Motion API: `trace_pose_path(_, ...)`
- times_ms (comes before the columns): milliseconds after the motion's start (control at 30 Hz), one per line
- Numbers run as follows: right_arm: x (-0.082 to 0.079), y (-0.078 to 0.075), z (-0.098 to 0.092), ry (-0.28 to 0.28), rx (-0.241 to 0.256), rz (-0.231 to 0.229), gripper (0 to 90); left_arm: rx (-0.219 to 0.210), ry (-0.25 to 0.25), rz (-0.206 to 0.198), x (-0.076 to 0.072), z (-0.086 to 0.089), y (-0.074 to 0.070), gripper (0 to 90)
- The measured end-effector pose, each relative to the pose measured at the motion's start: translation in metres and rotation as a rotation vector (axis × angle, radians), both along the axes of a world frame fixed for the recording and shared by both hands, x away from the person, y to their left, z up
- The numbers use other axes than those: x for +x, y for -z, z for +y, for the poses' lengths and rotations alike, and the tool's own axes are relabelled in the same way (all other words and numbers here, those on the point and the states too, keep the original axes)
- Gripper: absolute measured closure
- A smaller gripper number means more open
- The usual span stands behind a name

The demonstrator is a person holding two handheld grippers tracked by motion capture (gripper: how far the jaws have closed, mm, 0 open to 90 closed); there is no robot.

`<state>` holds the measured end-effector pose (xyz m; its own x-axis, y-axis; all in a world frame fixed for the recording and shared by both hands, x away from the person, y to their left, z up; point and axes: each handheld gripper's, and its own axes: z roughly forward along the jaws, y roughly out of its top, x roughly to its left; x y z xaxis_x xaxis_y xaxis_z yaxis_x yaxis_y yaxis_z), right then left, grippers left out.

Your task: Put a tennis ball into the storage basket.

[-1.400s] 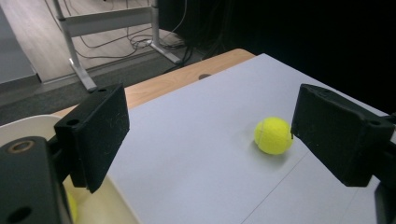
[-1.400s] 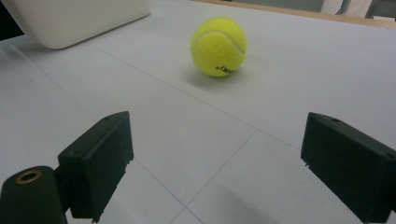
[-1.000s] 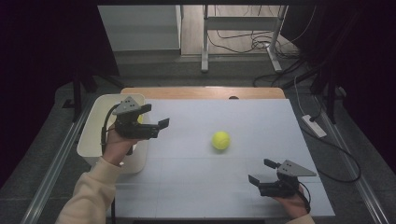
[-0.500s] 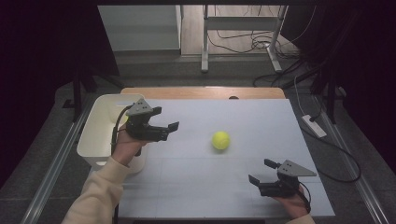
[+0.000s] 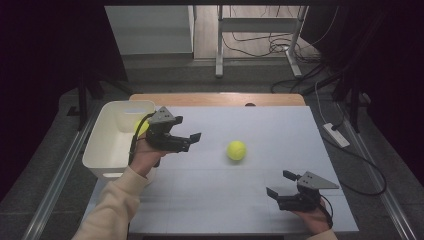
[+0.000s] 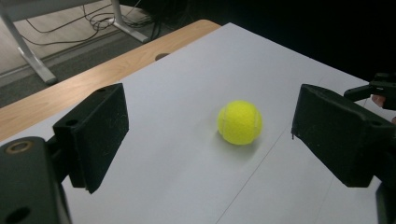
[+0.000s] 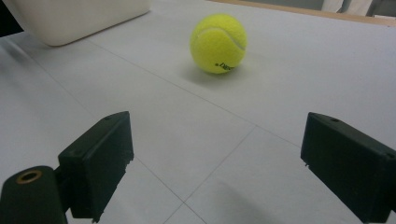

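Moved: our left gripper [image 5: 192, 141] has come off the white bin [image 5: 107, 142] and out over the table [image 5: 210, 200], toward the tennis ball [image 5: 236, 150]; our right gripper [image 5: 280, 185] has stayed put near the front right corner.
Left gripper: jaws spread wide, nothing between them; it hangs just right of the bin, with the ball well apart from it.
Right gripper: jaws equally wide apart and empty, low over the table.
Ball: lying free on the grey table, about mid-table, between our two grippers and touching neither.
High view adds: a second yellow ball [image 5: 140, 127] inside the bin, partly hidden behind our left gripper.
Left gripper view adds: the ball [image 6: 239, 122] framed between its jaws, and the table's wooden far edge [image 6: 84, 84].
Right gripper view adds: dark print on the ball [image 7: 218, 43] and the bin's wall [image 7: 79, 18] beyond it.
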<state>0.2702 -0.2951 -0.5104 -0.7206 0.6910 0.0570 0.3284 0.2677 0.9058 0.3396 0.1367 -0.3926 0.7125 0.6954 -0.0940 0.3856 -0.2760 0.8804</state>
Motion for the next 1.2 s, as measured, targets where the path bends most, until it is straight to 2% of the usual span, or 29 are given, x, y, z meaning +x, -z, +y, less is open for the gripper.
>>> trace_pose_path(300, 0.001, -0.001, 0.0, -0.002, 0.006, -0.003, 9.5, 0.002, 0.024, 0.013, 0.003, -0.014, 0.003, 12.1)
trace_pose_path(533, 0.006, -0.001, 0.002, -0.003, 0.013, -0.002, 9.5, 0.011, 0.047, 0.039, 0.013, -0.031, 0.009, 12.1)
trace_pose_path(667, 0.007, -0.002, 0.002, -0.001, 0.013, 0.0, 9.5, 0.026, 0.049, 0.043, 0.018, -0.036, 0.012, 12.1)
trace_pose_path(967, 0.009, -0.002, 0.004, 0.002, 0.013, -0.005, 9.5, 0.036, 0.064, 0.058, 0.022, -0.044, 0.019, 12.1)
trace_pose_path(1200, 0.008, -0.002, 0.004, -0.006, 0.015, -0.01, 9.5, 0.044, 0.074, 0.071, 0.029, -0.056, 0.028, 11.9)
